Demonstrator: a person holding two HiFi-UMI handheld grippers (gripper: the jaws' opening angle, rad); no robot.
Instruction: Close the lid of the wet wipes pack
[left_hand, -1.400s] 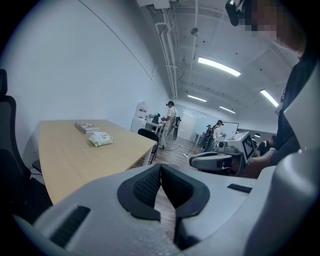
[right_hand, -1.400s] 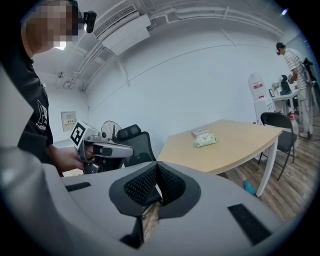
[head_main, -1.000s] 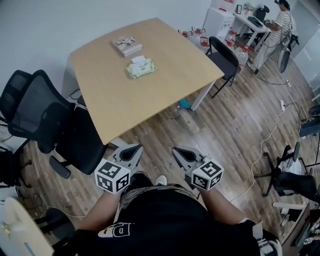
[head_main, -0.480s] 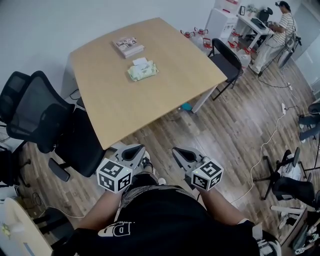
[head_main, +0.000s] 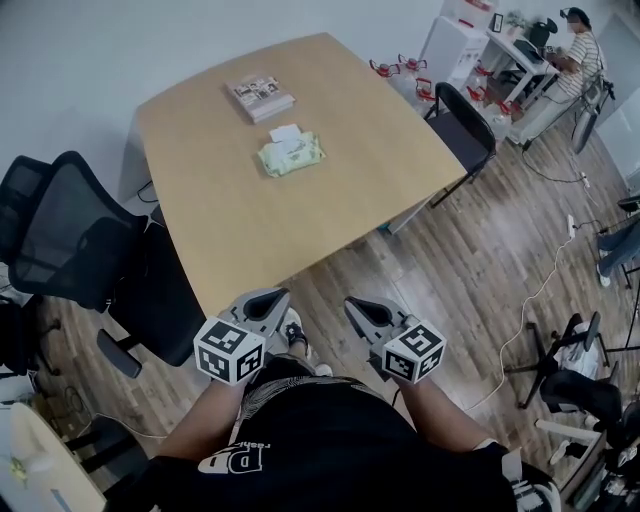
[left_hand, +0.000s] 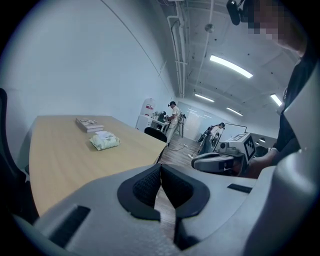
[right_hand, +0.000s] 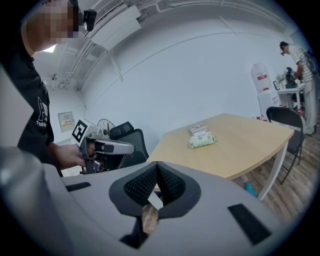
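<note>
The wipes pack (head_main: 291, 155) lies flat on the table (head_main: 230, 230), a little beyond its middle, pale green with a white lid (head_main: 285, 132) that seems folded back at its far edge. Any print on the pack is too small to read. Just beyond it, apart from it, sits a book (head_main: 259, 96) with a pictured cover whose title cannot be made out.

Both grippers are held low in front of the person, short of the table's near edge and well apart from the pack. The left gripper (head_main: 268, 298) has its jaws together, the black ribbed pads (left_hand: 150, 186) meeting with nothing between them. The right gripper (head_main: 362, 305) is the same, jaws closed and empty. Each carries a cube (head_main: 229, 351) with black-and-white square markers, patterns only, no letters.

The person's black shirt (head_main: 330, 440) bears white lettering, partly hidden and not legible. A black mesh chair (head_main: 80, 240) stands at the table's left side and a black folding chair (head_main: 465, 115) at its far right corner. On the wall in the right gripper view hangs a small notice (right_hand: 66, 121), its print unreadable. Another person (head_main: 578, 50) stands at a desk in the far corner
</note>
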